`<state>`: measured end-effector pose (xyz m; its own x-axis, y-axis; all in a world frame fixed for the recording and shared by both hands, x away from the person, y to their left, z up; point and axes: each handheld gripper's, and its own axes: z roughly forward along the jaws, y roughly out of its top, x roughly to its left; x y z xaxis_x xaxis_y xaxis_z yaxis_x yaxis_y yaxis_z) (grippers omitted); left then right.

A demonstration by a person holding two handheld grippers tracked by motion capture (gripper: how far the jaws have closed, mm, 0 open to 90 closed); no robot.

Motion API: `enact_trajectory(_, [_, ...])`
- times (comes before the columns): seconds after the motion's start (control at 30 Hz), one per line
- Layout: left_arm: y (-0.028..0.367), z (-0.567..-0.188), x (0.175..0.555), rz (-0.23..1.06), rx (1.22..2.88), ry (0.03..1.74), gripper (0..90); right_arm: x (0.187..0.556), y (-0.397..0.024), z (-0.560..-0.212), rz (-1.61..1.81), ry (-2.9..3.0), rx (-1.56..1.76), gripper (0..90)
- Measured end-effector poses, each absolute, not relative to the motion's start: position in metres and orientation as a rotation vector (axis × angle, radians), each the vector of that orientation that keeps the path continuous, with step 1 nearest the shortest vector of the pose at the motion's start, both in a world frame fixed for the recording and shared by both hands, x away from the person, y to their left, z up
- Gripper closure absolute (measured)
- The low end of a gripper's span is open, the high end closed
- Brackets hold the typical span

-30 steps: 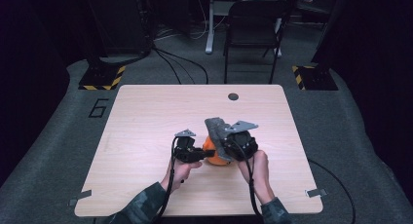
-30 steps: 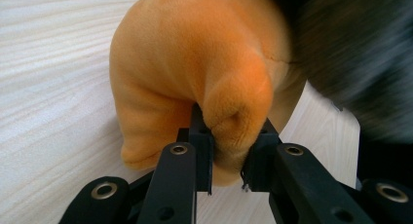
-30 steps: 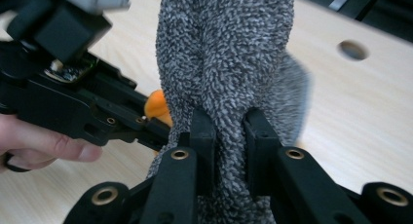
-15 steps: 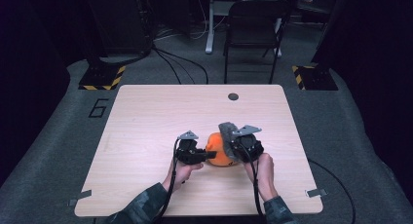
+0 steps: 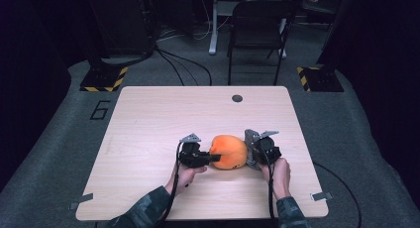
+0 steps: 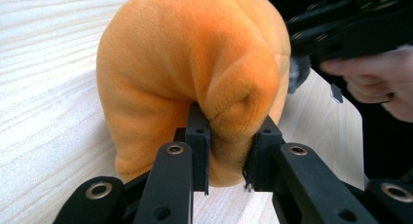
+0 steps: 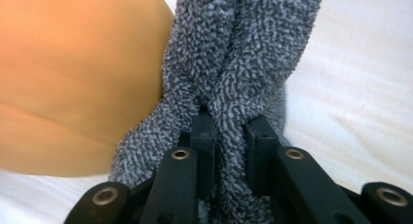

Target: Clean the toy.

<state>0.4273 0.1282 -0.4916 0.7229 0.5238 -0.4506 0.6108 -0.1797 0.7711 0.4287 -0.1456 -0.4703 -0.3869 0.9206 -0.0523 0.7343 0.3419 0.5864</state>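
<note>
- the orange plush (image 5: 229,151) lies on the desk (image 5: 148,119) in the lower middle of the high view, between the two hand-held grippers.
- left hand-held gripper (image 5: 210,158) – its jaws are clamped on a bulging fold of the orange plush, seen at the centre of the left gripper view (image 6: 229,151); they have just been easing apart a little.
- right hand-held gripper (image 7: 229,129) – jaws pinched together on the grey fuzzy cloth (image 7: 234,63), which lies against the plush's right side.
</note>
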Motion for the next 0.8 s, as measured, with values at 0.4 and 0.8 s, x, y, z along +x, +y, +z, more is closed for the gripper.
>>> enact_trajectory(0.4, [0.128,-0.490,0.426,-0.064,1.846,0.874,74.8,0.401,-0.138,-0.391,1.057,2.183,1.330,77.5])
enact_trajectory(0.8, [0.126,-0.492,0.425,-0.043,1.859,0.860,74.8,0.399,-0.079,-0.412,1.012,2.304,1.190,77.2])
